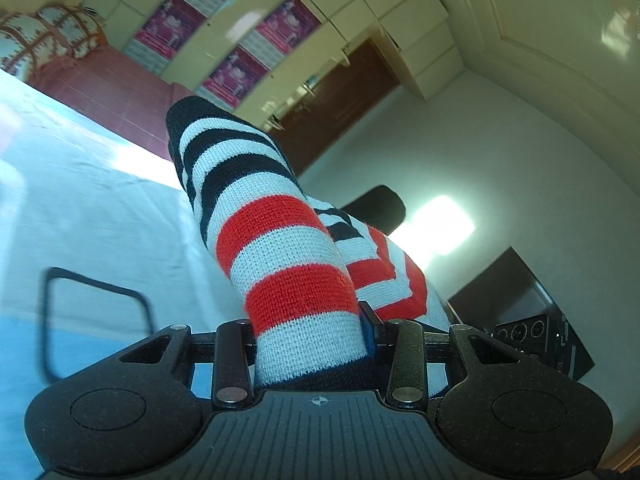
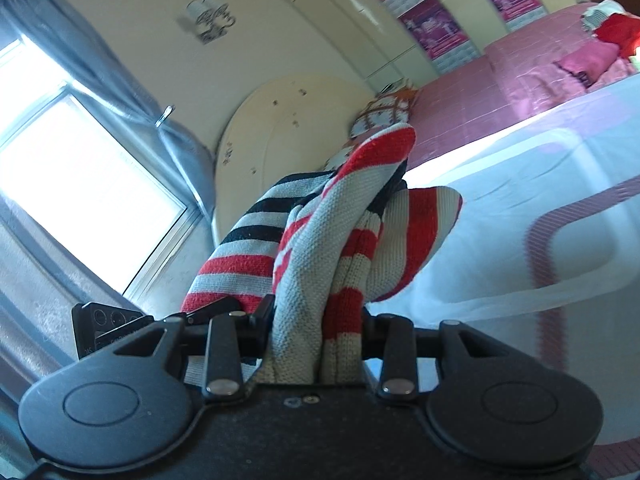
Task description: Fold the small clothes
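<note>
While lifted, striped garment [image 1: 288, 264] pinched in left gripper [image 1: 316, 336]

Bedroom: daylight pouring through window [image 2: 76, 176], grey curtain [image 2: 100, 80] hanging beside; cream wardrobe [image 1: 248, 20] bearing purple posters [image 1: 170, 28]; pink bedspread [image 2: 480, 96] lying beyond white sheet [image 2: 520, 208].

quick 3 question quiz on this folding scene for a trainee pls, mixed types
1. True or false: the left gripper is shut on the striped knit garment.
2. What lies under the garment? A) white sheet B) wooden floor C) metal tray
3. Fill in: in the right wrist view, the right gripper grips bunched ____ fabric.

Key: 1 true; 2 A; 3 striped
</note>
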Demonstrator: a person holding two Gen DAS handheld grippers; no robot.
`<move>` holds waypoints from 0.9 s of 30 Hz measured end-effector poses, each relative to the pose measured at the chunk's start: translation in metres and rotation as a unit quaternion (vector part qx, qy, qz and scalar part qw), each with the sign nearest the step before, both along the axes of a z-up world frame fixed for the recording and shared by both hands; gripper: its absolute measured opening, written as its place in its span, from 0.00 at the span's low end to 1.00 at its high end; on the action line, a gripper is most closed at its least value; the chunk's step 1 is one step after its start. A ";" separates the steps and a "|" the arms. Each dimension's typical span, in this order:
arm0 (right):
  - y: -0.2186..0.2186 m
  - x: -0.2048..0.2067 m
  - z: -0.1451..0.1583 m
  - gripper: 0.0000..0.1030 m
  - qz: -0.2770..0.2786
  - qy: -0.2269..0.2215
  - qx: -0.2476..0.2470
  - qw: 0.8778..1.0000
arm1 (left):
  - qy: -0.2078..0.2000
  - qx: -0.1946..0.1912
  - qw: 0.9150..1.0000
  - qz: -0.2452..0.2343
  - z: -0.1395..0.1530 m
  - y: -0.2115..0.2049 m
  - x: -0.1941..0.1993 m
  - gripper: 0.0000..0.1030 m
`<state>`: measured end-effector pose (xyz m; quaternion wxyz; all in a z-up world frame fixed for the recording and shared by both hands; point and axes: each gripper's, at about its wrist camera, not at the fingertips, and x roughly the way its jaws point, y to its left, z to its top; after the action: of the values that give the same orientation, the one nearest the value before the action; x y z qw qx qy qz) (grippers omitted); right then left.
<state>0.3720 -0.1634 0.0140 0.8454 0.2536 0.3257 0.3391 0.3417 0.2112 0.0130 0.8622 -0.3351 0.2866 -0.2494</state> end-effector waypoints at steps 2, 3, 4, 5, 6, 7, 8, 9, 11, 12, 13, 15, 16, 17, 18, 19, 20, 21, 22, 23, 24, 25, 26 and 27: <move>0.016 0.002 -0.002 0.35 0.011 0.004 -0.002 1.000 | 0.004 -0.001 1.000 0.009 -0.005 0.017 -0.007 0.37; 0.024 0.003 -0.004 0.35 0.016 0.005 -0.005 1.000 | 0.007 -0.003 1.000 0.013 -0.010 0.023 -0.008 0.37; 0.032 0.004 -0.007 0.35 0.021 0.007 -0.009 1.000 | 0.011 -0.006 1.000 0.016 -0.015 0.030 -0.010 0.37; 0.040 0.005 -0.009 0.35 0.025 0.010 -0.013 1.000 | 0.017 -0.009 1.000 0.019 -0.020 0.038 -0.012 0.37; 0.048 0.005 -0.012 0.35 0.029 0.013 -0.017 0.999 | 0.026 -0.013 0.999 0.022 -0.028 0.041 -0.012 0.37; 0.054 0.006 -0.016 0.35 0.034 0.015 -0.020 0.999 | 0.031 -0.014 0.999 0.026 -0.034 0.042 -0.013 0.37; 0.061 0.005 -0.018 0.35 0.037 0.018 -0.021 0.999 | 0.033 -0.014 0.999 0.031 -0.040 0.046 -0.016 0.37; 0.066 0.005 -0.022 0.35 0.039 0.023 -0.019 0.999 | 0.036 -0.016 0.999 0.035 -0.045 0.050 -0.018 0.37; 0.077 0.007 -0.028 0.35 0.047 0.029 -0.018 0.998 | 0.041 -0.018 0.998 0.046 -0.053 0.055 -0.023 0.37; 0.083 0.008 -0.031 0.35 0.051 0.030 -0.018 0.998 | 0.044 -0.019 0.998 0.051 -0.057 0.059 -0.024 0.37; 0.087 0.010 -0.034 0.35 0.056 0.032 -0.018 0.998 | 0.046 -0.020 0.997 0.055 -0.063 0.064 -0.030 0.37; 0.099 0.011 -0.039 0.35 0.064 0.034 -0.020 0.997 | 0.051 -0.020 0.997 0.059 -0.071 0.072 -0.030 0.37; 0.101 0.012 -0.042 0.35 0.066 0.036 -0.021 0.997 | 0.054 -0.020 0.996 0.061 -0.074 0.074 -0.029 0.37; 0.104 0.013 -0.044 0.35 0.066 0.037 -0.021 0.997 | 0.056 -0.020 0.996 0.061 -0.077 0.075 -0.027 0.37; 0.106 0.015 -0.046 0.35 0.066 0.040 -0.020 0.997 | 0.057 -0.020 0.996 0.060 -0.080 0.076 -0.026 0.37; 0.106 0.016 -0.048 0.35 0.066 0.042 -0.018 0.997 | 0.057 -0.022 0.996 0.061 -0.083 0.077 -0.025 0.37; 0.106 0.018 -0.050 0.35 0.066 0.044 -0.017 0.997 | 0.058 -0.026 0.996 0.061 -0.088 0.078 -0.023 0.37; 0.105 0.020 -0.053 0.35 0.066 0.048 -0.014 0.997 | 0.062 -0.028 0.996 0.063 -0.093 0.079 -0.022 0.38; 0.104 0.024 -0.058 0.35 0.065 0.056 -0.011 0.996 | 0.068 -0.029 0.995 0.067 -0.100 0.080 -0.021 0.38; 0.104 0.027 -0.066 0.35 0.063 0.066 -0.009 0.996 | 0.075 -0.026 0.994 0.072 -0.106 0.080 -0.019 0.38; 0.103 0.031 -0.075 0.36 0.062 0.078 -0.013 0.995 | 0.086 -0.014 0.993 0.076 -0.115 0.078 -0.018 0.45; 0.106 0.034 -0.086 0.39 0.057 0.092 -0.030 0.994 | 0.103 0.009 0.991 0.085 -0.124 0.076 -0.018 0.55; 0.107 0.036 -0.097 0.42 0.044 0.108 -0.060 0.991 | 0.090 0.008 0.992 0.086 -0.128 0.075 -0.021 0.55; 0.104 0.034 -0.103 0.40 0.039 0.110 -0.058 0.991 | 0.085 0.006 0.992 0.091 -0.127 0.076 -0.026 0.59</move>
<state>0.4064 -0.0589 -0.0894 0.8039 0.2274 0.4454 0.3221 0.3158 0.2871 -0.1141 0.8557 -0.3750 0.3284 -0.1389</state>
